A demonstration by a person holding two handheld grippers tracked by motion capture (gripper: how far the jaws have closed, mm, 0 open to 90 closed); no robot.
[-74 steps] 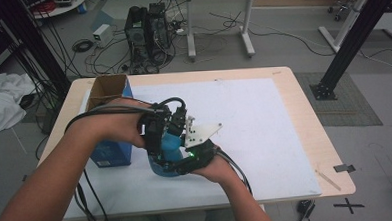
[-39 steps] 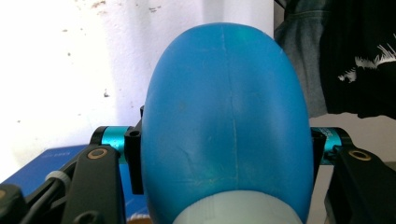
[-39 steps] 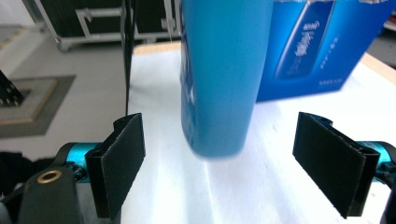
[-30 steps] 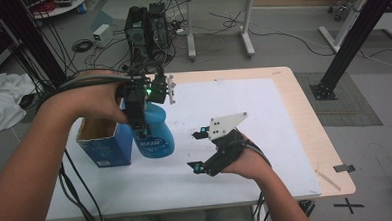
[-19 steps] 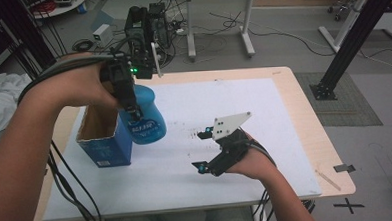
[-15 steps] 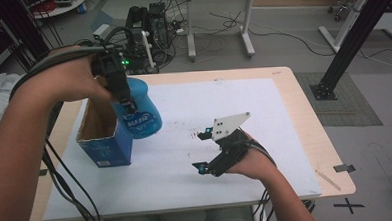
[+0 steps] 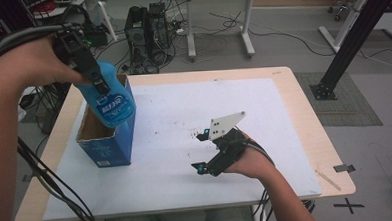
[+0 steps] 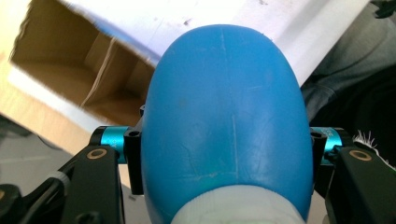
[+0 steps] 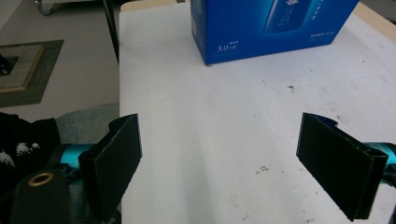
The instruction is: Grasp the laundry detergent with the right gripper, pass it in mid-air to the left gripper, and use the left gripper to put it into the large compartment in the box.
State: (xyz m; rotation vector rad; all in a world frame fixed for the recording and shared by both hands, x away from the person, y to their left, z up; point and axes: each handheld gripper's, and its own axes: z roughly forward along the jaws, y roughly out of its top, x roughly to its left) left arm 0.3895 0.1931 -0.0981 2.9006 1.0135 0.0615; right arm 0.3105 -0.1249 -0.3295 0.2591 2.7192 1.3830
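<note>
Cluttered lab floor with cables and a computer tower sits behind the table (image 7: 304, 111), which has a big white sheet over it. So the left hand-held gripper (image 7: 95, 77) is clamped on the blue bottle (image 7: 111, 101) near its neck, and compared to a second ago it's swung the bottle left and up, so it now hangs over the open top of the blue cardboard box (image 7: 103, 144) at the table's left side, bottom end pointing down into it. My guess is the bottle is going into the box, and it's pretty much lined up for the drop. The right hand-held gripper (image 7: 202, 151) rests low near the middle of the sheet, jaws spread wide, holding nothing.
</note>
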